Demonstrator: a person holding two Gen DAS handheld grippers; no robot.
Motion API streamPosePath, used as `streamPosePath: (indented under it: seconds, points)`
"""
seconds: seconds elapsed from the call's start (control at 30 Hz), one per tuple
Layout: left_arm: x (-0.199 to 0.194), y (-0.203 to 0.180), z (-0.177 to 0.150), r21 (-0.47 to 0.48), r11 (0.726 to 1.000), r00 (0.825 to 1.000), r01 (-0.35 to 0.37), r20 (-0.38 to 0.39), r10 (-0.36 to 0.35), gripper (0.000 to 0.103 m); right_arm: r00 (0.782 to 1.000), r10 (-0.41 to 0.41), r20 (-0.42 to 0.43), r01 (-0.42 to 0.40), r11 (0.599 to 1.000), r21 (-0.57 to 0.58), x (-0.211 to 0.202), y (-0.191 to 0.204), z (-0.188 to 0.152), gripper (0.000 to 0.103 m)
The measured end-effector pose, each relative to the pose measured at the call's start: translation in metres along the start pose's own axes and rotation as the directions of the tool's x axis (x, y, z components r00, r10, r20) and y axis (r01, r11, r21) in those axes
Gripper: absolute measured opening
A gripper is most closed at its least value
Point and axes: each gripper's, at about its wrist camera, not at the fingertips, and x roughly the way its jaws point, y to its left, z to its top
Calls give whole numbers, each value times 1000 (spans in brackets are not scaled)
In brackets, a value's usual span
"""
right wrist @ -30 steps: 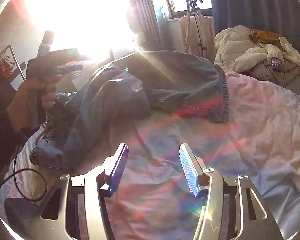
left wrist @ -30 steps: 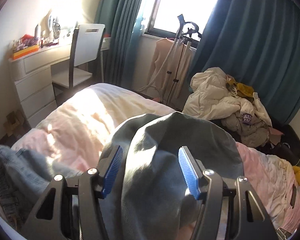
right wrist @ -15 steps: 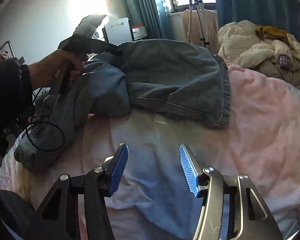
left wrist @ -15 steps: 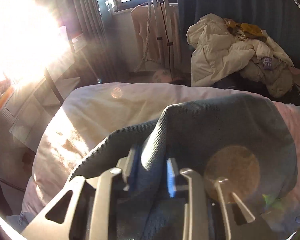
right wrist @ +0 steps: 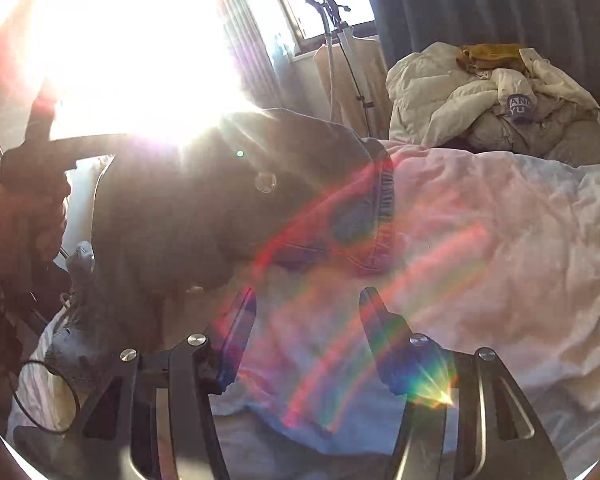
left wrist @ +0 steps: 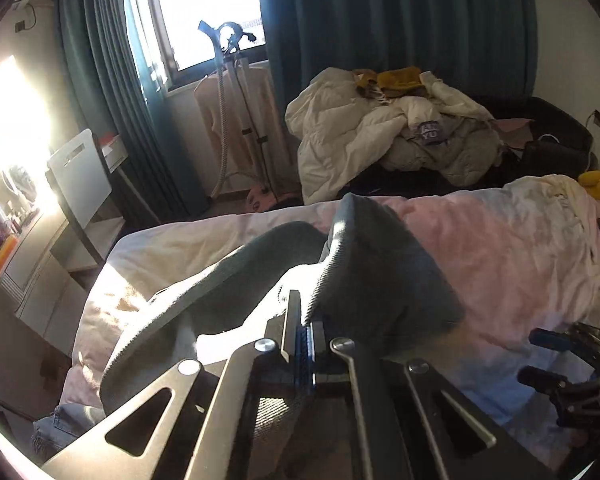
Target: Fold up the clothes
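Your left gripper [left wrist: 306, 344] is pinched tight on a fold of the denim garment [left wrist: 372, 280], the blue pads squeezed together with the cloth rising out of them. That is the hold you want for carrying one edge across the rest of the piece, since a grip on the fold keeps both layers moving as one. The garment itself lies on the near, window-side part of the bed [left wrist: 500, 248], bunched and partly lifted off the pink cover, with its hemmed edge draped toward the middle of the bed. Your right gripper [right wrist: 306, 332] hovers just above the bed on the near side of the garment, jaws about half apart with nothing between them, only the cover showing through the gap. It seems to wait there so it can catch the free hem or pin the cloth down while the left side pulls. Glare washes out much of the right wrist view, so the hand on the left tool is only a dark shape there. Beyond the bed, on its far side, sits a pile of pale laundry [left wrist: 396, 136], probably more to fold. Farther still, past the foot of the bed, a garment steamer [left wrist: 228, 80] stands by the window.
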Motion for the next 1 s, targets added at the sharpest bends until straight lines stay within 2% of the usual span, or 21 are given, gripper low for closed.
streamPosePath:
  seconds: [0.13, 0.27, 0.4, 0.47, 0.53, 0.57, 0.6, 0.67, 0.77, 0.8, 0.93, 1.0]
  points:
    - [-56, -39, -24, 18, 997, 996, 71, 47, -72, 1, 999, 21, 42, -23, 999, 43, -29, -11, 3, 54]
    - [-88, -73, -67, -8, 986, 985, 165, 59, -165, 1, 993, 99, 62, -109, 978, 177, -55, -32, 2, 54]
    - [-90, -94, -113, -104, 964, 968, 245, 75, -238, 1, 984, 160, 77, -177, 920, 350, -67, -64, -2, 54]
    - [-83, -99, -129, -164, 951, 963, 261, 106, -246, 1, 981, 177, 80, -194, 881, 433, -70, -79, -7, 54]
    - [-76, -104, -142, -215, 936, 958, 280, 133, -256, 1, 985, 164, 56, -170, 855, 490, -66, -94, -14, 55]
    - [-72, -106, -147, -235, 927, 954, 291, 144, -263, 1, 991, 130, 18, -120, 845, 522, -61, -103, -18, 55]
    - [-66, -106, -149, -260, 915, 949, 308, 154, -275, 1, 994, 101, -30, -68, 827, 558, -54, -114, -24, 55]
    - [-53, -101, -153, -309, 886, 937, 344, 168, -306, 1, 990, 105, -96, -16, 753, 657, -41, -139, -40, 55]
    - [-43, -95, -159, -329, 855, 915, 400, 191, -355, 1, 986, 151, -68, -43, 628, 777, -33, -168, -58, 55]
    - [-42, -93, -160, -335, 844, 907, 418, 202, -369, 1, 985, 160, -60, -51, 610, 791, -30, -172, -59, 55]
    - [-42, -77, -165, -383, 786, 872, 486, 270, -408, 1, 971, 238, -38, -116, 600, 792, -1, -171, -45, 55]
    - [-43, -66, -165, -406, 756, 856, 513, 305, -416, 1, 972, 231, -43, -118, 639, 760, 13, -169, -33, 55]
